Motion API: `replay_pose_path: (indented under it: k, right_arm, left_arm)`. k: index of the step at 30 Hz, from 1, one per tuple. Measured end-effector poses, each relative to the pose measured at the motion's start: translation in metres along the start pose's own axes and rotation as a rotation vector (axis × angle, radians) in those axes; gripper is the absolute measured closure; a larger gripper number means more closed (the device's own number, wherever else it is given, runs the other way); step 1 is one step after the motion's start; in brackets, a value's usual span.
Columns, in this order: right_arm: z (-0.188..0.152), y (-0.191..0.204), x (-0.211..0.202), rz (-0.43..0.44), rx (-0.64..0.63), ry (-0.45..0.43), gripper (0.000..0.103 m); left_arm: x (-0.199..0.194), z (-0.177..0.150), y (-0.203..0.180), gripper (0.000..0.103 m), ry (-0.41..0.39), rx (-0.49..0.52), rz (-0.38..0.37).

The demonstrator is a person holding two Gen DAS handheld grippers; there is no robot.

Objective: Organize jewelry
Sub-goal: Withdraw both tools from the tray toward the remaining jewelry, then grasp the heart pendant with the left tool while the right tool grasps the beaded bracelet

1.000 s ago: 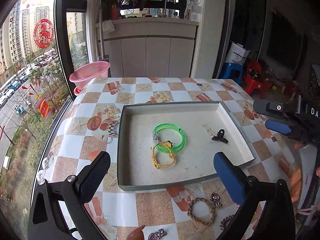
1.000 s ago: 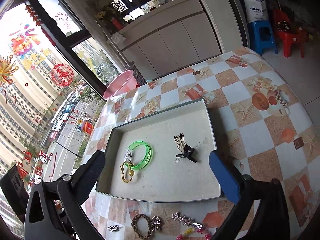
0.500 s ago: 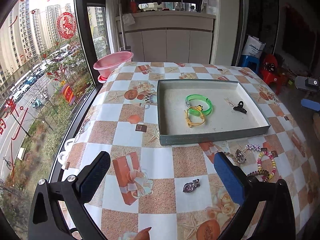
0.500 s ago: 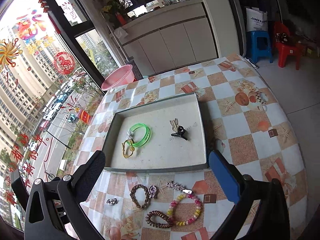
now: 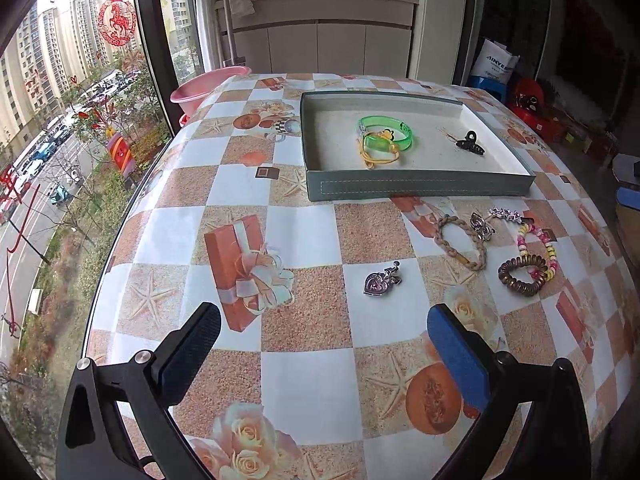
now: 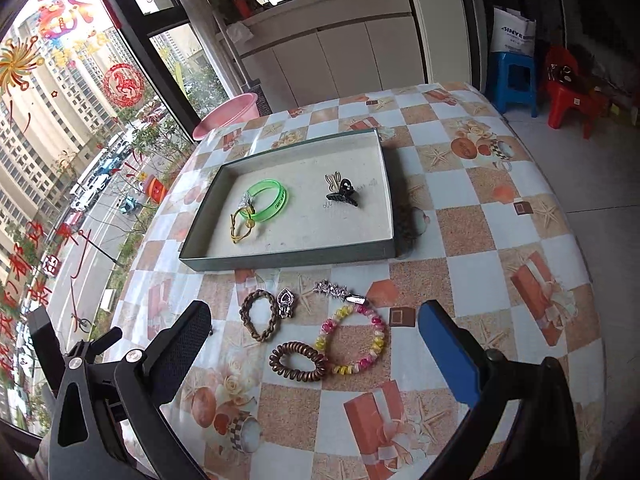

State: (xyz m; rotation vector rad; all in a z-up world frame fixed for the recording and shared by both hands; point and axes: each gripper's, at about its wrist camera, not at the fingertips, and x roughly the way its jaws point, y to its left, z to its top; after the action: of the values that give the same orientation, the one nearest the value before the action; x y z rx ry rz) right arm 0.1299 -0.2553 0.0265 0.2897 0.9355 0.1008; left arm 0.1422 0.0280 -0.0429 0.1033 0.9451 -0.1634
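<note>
My right gripper (image 6: 312,344) is nearest the brown spiral hair tie (image 6: 298,361), lying flat just ahead between my wide, empty jaws. My left gripper (image 5: 324,344) is empty and wide too, farther off.

The left gripper (image 5: 322,338) hovers wide apart and empty above the bench (image 5: 304,320). The tray (image 5: 420,188) holds a green bangle (image 5: 386,134), yellow bracelet (image 5: 380,156) and black claw clip (image 5: 470,143); a heart pendant (image 5: 378,282) lies nearer.

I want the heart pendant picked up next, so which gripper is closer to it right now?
Left. The left gripper hangs open just short of the heart pendant, which lies nearly centred ahead of it. The right gripper is open over the bracelets, further right; the pendant is outside its view.
</note>
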Motion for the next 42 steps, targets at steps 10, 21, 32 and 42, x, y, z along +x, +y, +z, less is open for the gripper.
replay_pose_path:
  k: [10,21,32,42]
  right_arm:
    - [-0.039,-0.022,0.034,-0.108,-0.003,0.122,0.0]
    - [-0.046,-0.06,0.067,-0.232,0.062,0.186,0.0]
    - [-0.039,-0.043,0.089,-0.308,-0.034,0.191,0.015]
    - [-0.04,-0.014,0.094,-0.285,-0.144,0.203,0.044]
  left_arm:
    - [0.02,-0.012,-0.002,0.0,0.049,-0.001,0.02]
    - [0.04,0.002,-0.017,0.0,0.051,0.049,0.004]
    - [0.058,0.012,-0.028,0.009,0.078,0.104,0.002]
    - [0.053,0.011,-0.046,0.06,0.081,0.163,-0.104]
